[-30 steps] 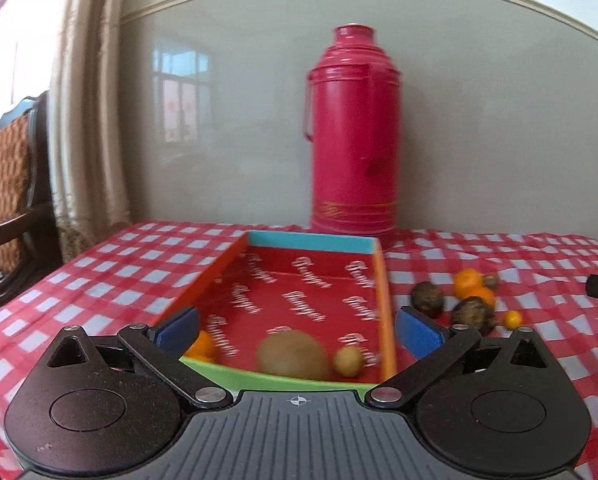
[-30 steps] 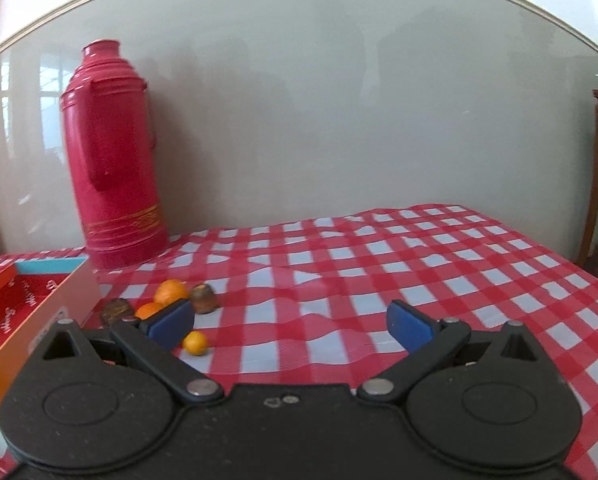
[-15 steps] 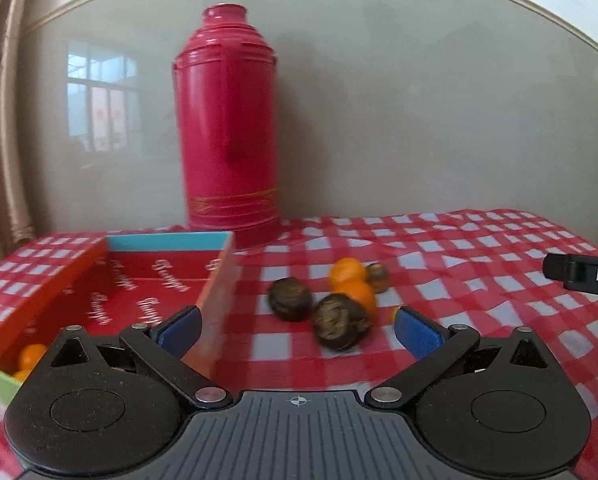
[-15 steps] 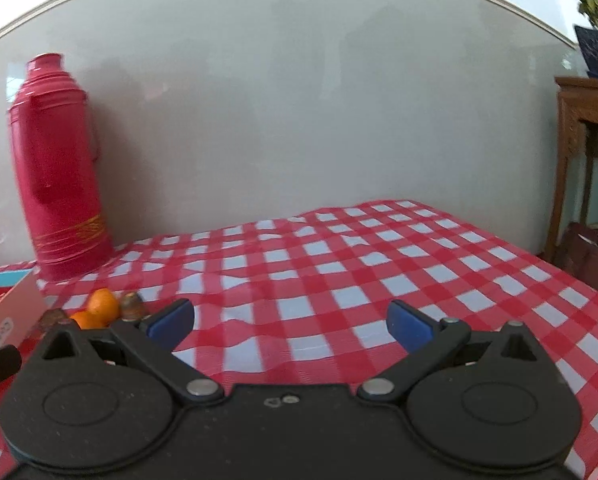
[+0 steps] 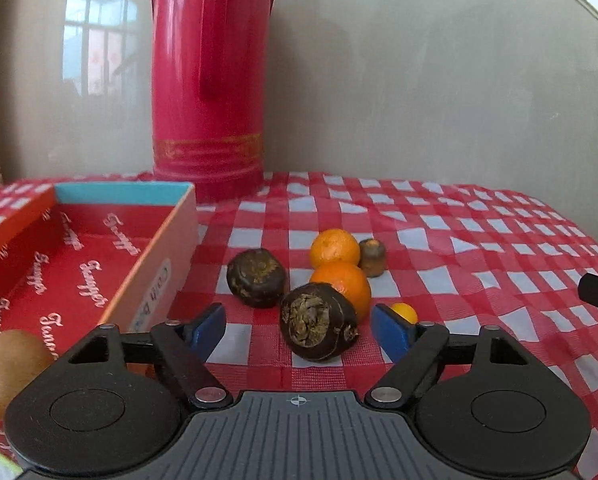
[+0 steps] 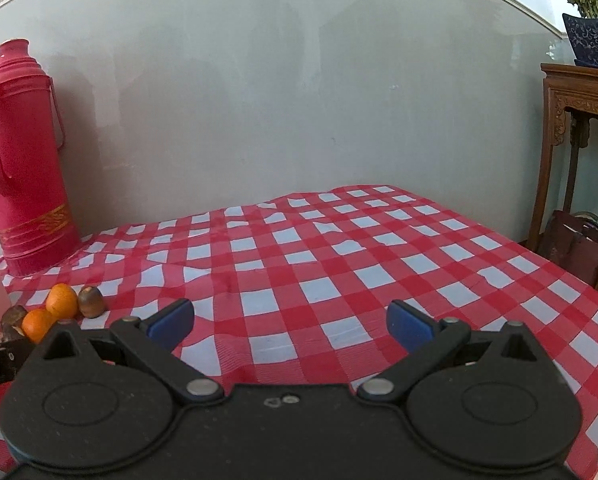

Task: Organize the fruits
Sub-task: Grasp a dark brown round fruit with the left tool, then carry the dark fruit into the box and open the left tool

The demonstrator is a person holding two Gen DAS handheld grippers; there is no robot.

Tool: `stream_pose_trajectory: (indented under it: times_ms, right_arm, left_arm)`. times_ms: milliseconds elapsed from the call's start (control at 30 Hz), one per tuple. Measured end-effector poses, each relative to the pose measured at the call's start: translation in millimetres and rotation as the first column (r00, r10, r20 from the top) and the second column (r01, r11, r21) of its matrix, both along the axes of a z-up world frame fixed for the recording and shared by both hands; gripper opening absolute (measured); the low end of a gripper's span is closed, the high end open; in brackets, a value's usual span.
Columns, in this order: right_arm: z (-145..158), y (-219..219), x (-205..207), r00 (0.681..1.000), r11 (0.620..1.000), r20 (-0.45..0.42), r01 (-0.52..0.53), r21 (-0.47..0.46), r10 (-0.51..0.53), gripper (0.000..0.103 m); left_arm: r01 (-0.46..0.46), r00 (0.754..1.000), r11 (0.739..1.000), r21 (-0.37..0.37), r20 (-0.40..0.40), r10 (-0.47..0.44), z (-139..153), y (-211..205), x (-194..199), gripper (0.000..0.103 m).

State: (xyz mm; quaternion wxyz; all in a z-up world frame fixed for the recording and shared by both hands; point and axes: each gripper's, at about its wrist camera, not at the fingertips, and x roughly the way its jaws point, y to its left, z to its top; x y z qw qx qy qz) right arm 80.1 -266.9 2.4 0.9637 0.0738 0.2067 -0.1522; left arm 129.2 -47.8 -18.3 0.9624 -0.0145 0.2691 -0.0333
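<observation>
The left gripper, jaws just narrowed, now frames a dark fruit, seemingly untouched.

The flask looks like glossy red plastic or enamelled metal, and the wall behind it is smooth with a faint sheen. The checked tablecloth has a slick, slightly wrinkled finish, the box looks like printed cardboard, and the side table is carved, varnished wood. The dark fruit is rough and matt, the oranges finely dimpled, and the kiwi dull and fuzzy.
</observation>
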Motion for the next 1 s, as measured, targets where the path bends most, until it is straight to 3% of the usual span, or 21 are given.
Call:
stream_pose_trajectory:
  times_ms: [133,200,233,700,800,1000]
  right_arm:
    - [-1.4,1.8,1.1,1.000,1.000,-0.007,-0.003,-0.018,0.003,0.097]
    - [-1.5,1.6,0.9,1.000,1.000,-0.008,-0.004,-0.024,0.004,0.097]
    - [-1.6,2.3,0.8,1.000,1.000,-0.009,-0.003,-0.028,0.002,0.097]
    - [6.2,28.4,2.3,0.999,0.999,0.009,-0.041,-0.012,0.041,0.097]
    - [10.9,43.4,1.8,0.997,0.997,0.020,-0.070,-0.014,0.070,0.097]
    - [18.8,69.9,0.2,0.993,0.993,0.029,-0.114,-0.014,0.115,0.097]
  left_arm:
    - [0.007,0.999,1.000,-0.002,-0.046,-0.007,-4.3,-3.8,8.8,0.079]
    - [0.018,0.998,1.000,-0.002,-0.065,-0.018,-6.0,-4.6,11.9,0.066]
    - [0.022,0.997,1.000,-0.005,-0.076,-0.022,-6.8,-4.6,13.5,0.042]
    - [0.023,1.000,1.000,0.022,-0.002,-0.023,16.4,25.1,-31.0,0.043]
    - [0.015,0.999,0.998,0.055,0.044,-0.017,25.5,31.3,-44.9,0.043]
    - [-0.038,0.992,0.998,0.045,0.123,0.032,45.2,61.6,-65.0,0.043]
